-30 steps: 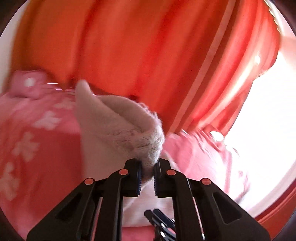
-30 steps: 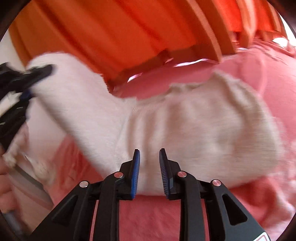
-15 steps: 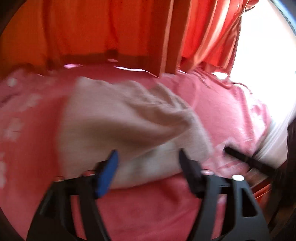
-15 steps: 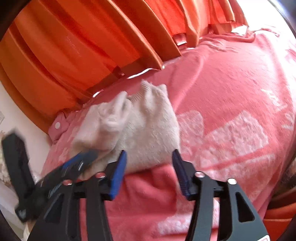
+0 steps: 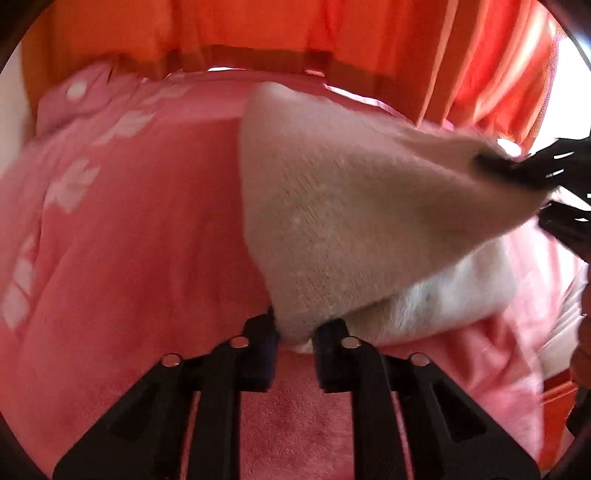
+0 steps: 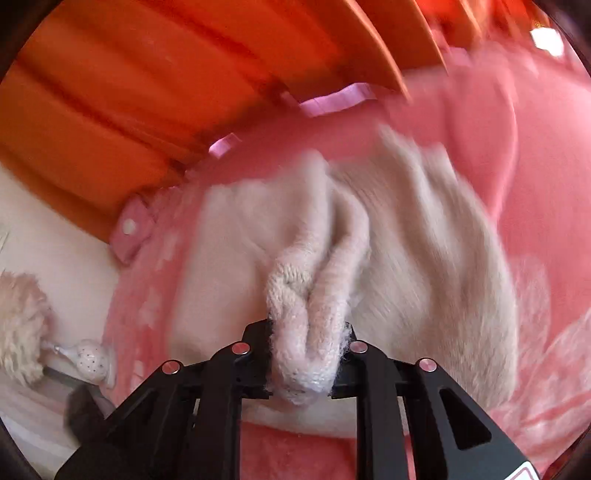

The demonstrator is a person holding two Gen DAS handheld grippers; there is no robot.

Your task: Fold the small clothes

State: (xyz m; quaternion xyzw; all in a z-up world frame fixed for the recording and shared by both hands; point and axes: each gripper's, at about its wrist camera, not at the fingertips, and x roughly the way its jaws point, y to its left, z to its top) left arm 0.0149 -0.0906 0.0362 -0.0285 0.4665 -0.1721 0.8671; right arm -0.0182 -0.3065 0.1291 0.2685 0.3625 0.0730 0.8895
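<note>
A small cream knitted garment point(image 5: 354, 206) lies on a pink blanket point(image 5: 147, 236). My left gripper point(image 5: 293, 334) is shut on the garment's near corner. The cloth is stretched and raised to the right, where my right gripper point(image 5: 532, 170) holds its other end. In the right wrist view my right gripper point(image 6: 306, 354) is shut on a bunched fold of the same garment point(image 6: 424, 236), and the rest of it spreads over the blanket point(image 6: 546, 192) behind.
Orange curtains point(image 5: 295, 33) hang behind the bed, also in the right wrist view point(image 6: 147, 81). A white surface point(image 6: 55, 258) with a fluffy cream item point(image 6: 18, 325) and a small white spotted object point(image 6: 88, 356) lies left of the blanket.
Both grippers were open half a second ago and have now shut on the garment. The cloth between them is lifted and pulled taut.
</note>
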